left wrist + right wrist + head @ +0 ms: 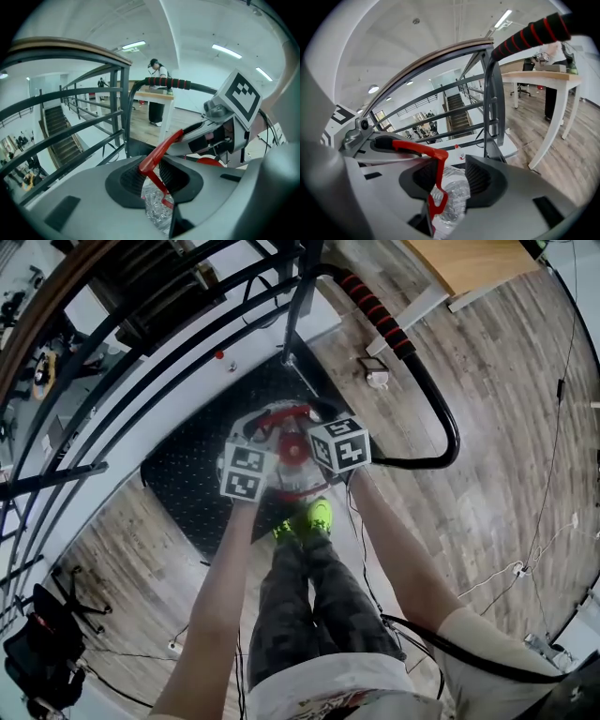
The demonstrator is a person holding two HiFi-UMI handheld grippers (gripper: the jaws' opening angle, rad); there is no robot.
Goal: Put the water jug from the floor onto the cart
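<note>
A clear water jug (pixel 292 454) with a red carry handle (pixel 159 150) stands on the black deck (pixel 187 474) of the cart, under both grippers. My left gripper (pixel 151 174) is shut on the red handle, which fills the narrow gap between its pads; crinkled clear plastic (pixel 157 206) shows below. My right gripper (pixel 452 176) is open. The handle (pixel 417 149) runs between its jaws close to the left pad, with a wide gap to the right pad, and the jug (pixel 454 192) lies beneath. In the head view the left gripper (pixel 262 437) and right gripper (pixel 314 427) sit side by side.
The cart's push bar (pixel 380 310), with a red-and-black grip, arches over the deck's far right. A dark railing (pixel 94 381) runs along the left above a stairwell. A wooden table (pixel 469 263) stands at the back right, a person (pixel 157 93) beside it. Cables (pixel 534 549) trail over the floor.
</note>
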